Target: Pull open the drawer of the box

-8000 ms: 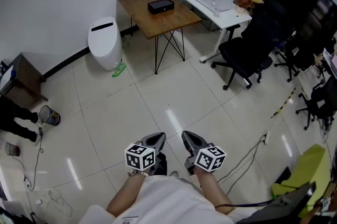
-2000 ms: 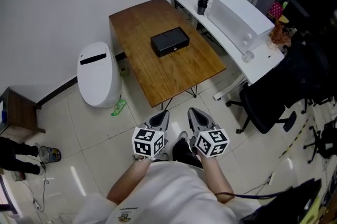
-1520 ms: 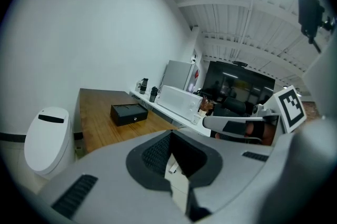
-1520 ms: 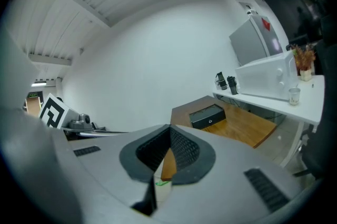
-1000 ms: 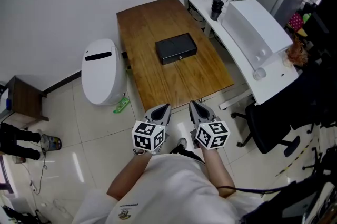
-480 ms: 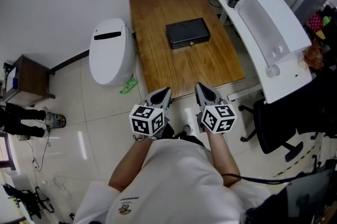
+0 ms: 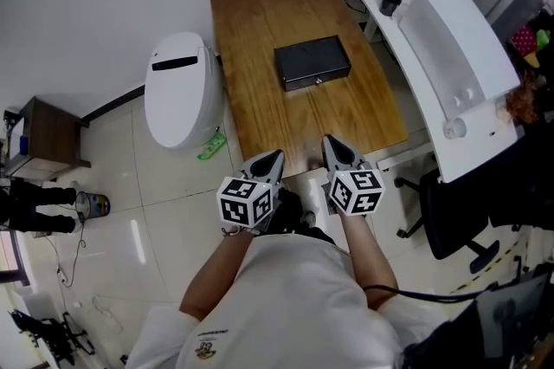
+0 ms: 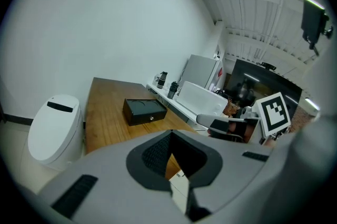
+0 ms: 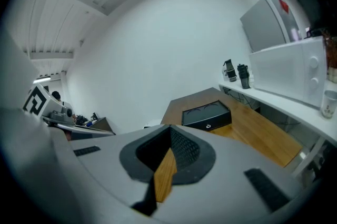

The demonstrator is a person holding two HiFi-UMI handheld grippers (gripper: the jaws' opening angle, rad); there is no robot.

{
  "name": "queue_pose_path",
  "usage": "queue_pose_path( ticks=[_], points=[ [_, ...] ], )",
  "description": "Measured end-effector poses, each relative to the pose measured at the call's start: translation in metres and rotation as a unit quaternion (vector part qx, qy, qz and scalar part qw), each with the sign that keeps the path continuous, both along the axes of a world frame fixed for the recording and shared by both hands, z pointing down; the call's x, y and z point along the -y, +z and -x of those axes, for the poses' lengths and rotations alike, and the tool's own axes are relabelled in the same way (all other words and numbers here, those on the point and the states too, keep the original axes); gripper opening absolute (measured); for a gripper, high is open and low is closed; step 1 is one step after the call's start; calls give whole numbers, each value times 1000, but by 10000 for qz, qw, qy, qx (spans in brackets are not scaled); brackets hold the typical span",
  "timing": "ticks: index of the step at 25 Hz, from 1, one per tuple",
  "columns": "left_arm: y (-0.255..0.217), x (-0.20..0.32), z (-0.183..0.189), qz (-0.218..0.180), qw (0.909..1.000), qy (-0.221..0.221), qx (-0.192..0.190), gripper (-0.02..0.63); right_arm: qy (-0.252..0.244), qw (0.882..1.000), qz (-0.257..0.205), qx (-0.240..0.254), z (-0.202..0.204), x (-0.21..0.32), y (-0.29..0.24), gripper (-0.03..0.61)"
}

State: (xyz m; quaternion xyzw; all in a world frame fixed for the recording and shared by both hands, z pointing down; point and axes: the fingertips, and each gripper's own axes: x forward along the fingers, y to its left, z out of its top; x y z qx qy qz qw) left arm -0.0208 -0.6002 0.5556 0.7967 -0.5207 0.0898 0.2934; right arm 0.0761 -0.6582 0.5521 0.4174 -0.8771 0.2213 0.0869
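Approaching from the near edge of the worktop, left gripper and right gripper hover, fingers pressed together and empty; the box sits mid-worktop, drawer shut, so next they must reach its knob.

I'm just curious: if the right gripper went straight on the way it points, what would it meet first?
Likely the wooden table, right ahead of the right gripper; the black box sits farther along. Depth is unclear.
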Motion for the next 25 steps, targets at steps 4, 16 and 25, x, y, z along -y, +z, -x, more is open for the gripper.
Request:
queue_pose_path(
  ticks=[4,16,25],
  points=[
    [5,25,2,68,9999,146,-4,3,200,9993,47,-307,0,30,16,-14],
    [36,96,-6,291,9972,687,43,3,378,9967,453,-554,18,104,76,2],
    [56,138,-8,398,9940,1017,17,3,570,9930,454,-930,30,151,119,29]
  ],
)
